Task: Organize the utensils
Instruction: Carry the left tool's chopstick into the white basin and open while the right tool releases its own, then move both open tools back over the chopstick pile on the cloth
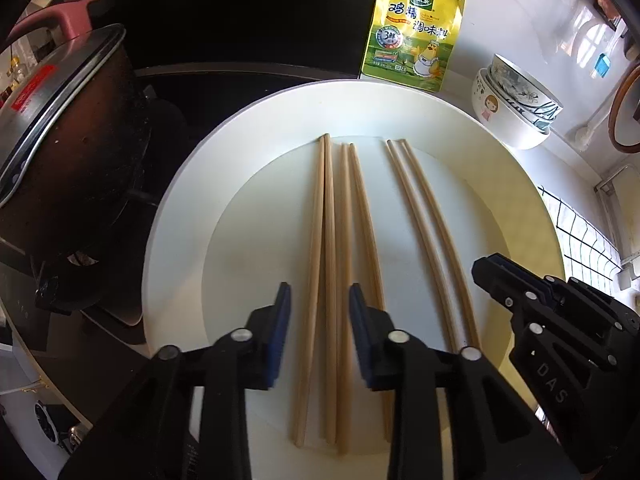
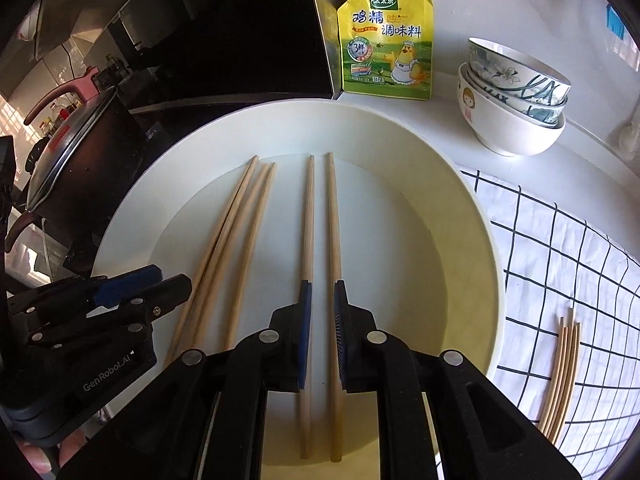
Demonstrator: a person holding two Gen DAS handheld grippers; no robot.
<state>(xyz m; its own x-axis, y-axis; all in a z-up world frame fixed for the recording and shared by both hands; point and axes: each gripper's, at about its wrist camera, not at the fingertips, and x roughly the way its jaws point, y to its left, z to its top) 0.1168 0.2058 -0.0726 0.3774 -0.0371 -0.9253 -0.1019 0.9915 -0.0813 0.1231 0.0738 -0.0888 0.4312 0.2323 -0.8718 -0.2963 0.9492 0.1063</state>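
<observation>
Both wrist cameras look steeply down, close over the white plate [image 1: 180, 208]; both share its chopsticks [image 2: 308, 220], the yellow pouch [image 1: 412, 36] at top.

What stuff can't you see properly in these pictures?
- Left wrist view: the chopsticks' near ends pass under the left hand-held gripper.
- Both views: what's in the pot is hidden by its lid.
- Right wrist view: the bundle of sticks on the checked cloth is too small to count.

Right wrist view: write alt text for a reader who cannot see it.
Six chopsticks lie in a white plate, and the right tool hangs over the right-hand pair, slightly open and gripping nothing. The left tool is at left; a seasoning pouch and stacked bowls stand behind.
</observation>
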